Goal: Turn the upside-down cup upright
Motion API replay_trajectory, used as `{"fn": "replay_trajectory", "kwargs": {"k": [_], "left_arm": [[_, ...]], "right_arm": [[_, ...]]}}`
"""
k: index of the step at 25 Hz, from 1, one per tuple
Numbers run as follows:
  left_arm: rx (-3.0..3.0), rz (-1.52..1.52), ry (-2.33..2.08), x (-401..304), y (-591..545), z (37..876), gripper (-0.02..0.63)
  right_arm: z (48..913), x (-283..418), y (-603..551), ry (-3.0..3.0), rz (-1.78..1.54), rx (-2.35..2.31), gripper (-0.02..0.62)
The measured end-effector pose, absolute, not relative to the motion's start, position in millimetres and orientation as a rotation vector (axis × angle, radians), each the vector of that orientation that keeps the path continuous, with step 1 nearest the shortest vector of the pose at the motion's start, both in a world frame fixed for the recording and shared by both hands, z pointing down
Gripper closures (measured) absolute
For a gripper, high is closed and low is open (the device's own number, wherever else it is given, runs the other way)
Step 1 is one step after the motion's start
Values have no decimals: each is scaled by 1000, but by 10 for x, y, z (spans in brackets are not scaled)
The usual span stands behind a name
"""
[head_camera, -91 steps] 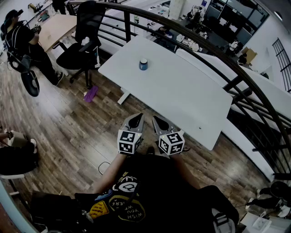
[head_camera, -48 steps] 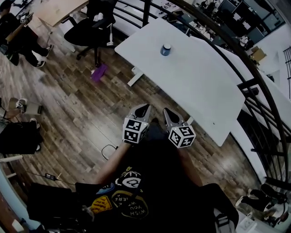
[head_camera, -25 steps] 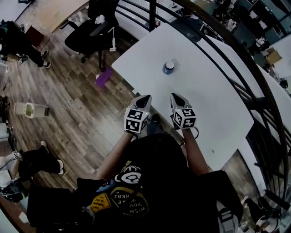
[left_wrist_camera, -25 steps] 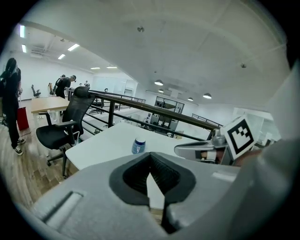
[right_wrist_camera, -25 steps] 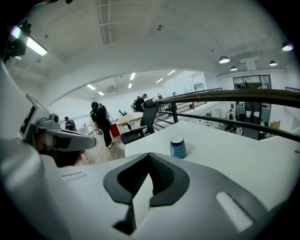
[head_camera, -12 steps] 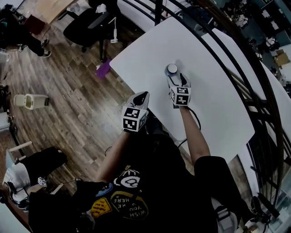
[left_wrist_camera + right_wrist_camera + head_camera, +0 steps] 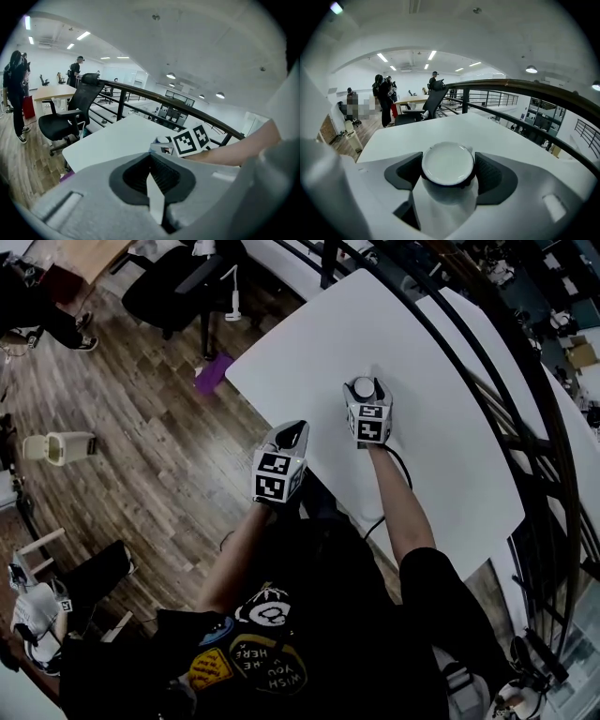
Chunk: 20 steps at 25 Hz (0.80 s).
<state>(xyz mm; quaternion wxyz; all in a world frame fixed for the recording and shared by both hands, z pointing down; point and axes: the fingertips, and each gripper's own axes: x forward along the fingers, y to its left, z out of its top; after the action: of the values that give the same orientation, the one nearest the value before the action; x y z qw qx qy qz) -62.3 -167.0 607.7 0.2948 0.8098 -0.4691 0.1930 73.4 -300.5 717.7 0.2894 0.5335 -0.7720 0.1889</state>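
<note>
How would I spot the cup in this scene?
Find the white table beside the dark curved railing. Between the right claw's jaws, which have just been opening, stands the cup. It is small, upside down, round white base up, the only object there.

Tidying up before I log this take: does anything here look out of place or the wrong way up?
Yes: the cup stands base up, mouth down, on the white table. It sits between the jaws of the right tool, which have just been opening. A purple item lies on the floor.
</note>
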Motion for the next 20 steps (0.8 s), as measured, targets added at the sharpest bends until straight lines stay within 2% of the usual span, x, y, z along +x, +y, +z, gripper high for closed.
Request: {"fn": "replay_trajectory", "kwargs": {"k": [5, 9, 13, 15, 18, 20], "left_arm": [[2077, 410, -1182, -591, -1810, 6123, 600], [1906, 109, -998, -474, -1935, 6024, 593], [1836, -133, -737, -249, -2055, 5792, 427], [1831, -239, -583, -77, -2027, 5576, 374], [1869, -325, -420, 154, -1976, 5298, 376], [1892, -379, -362, 230, -1963, 5130, 399]], "right_arm": [[7046, 732, -2903, -2127, 568, 1378, 249], [6371, 754, -2715, -2393, 734, 1423, 250], [5504, 755, -2521, -2670, 925, 1456, 250], [5182, 757, -2409, -2771, 1003, 1447, 250], [4872, 795, -2296, -2886, 1114, 1444, 250], [4743, 811, -2245, -2928, 1136, 1448, 252]]}}
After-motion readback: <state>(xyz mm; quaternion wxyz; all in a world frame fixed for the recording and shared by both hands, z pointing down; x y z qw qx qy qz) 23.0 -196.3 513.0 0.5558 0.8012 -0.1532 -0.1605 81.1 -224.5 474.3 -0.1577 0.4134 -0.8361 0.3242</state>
